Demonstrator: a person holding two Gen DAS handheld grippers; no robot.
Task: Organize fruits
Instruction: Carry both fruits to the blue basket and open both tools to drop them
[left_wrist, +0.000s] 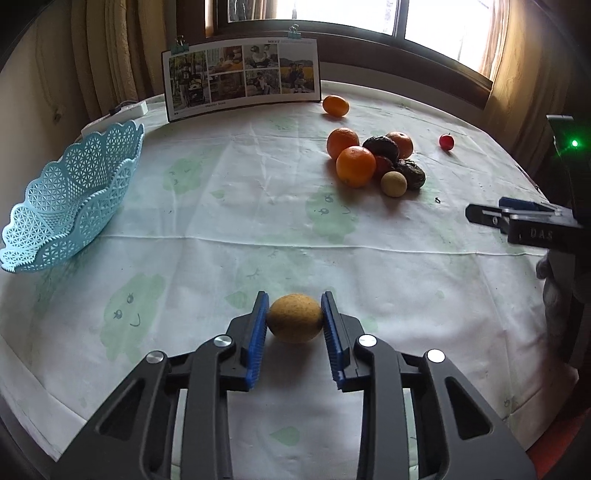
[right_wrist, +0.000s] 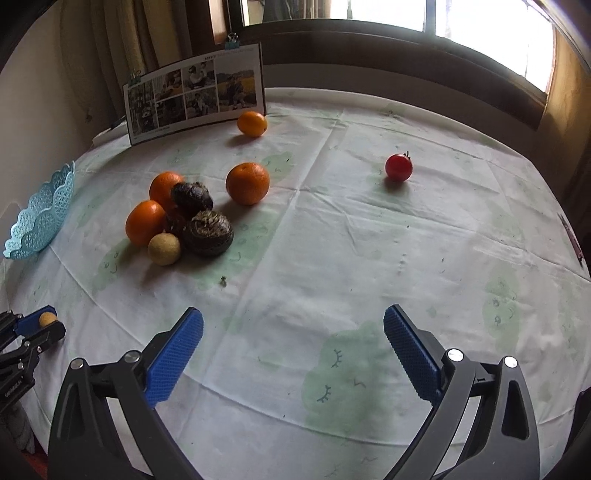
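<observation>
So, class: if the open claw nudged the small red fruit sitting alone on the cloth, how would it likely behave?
The red fruit looks round and smooth, so it would probably roll. Nothing stands near it, so it may travel far. It looks glossy and might slip between the right claw pads.

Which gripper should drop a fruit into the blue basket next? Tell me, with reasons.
Left. The left gripper is already shut on the small tan fruit, and the blue basket sits on its side. The right gripper is open and empty.
</observation>
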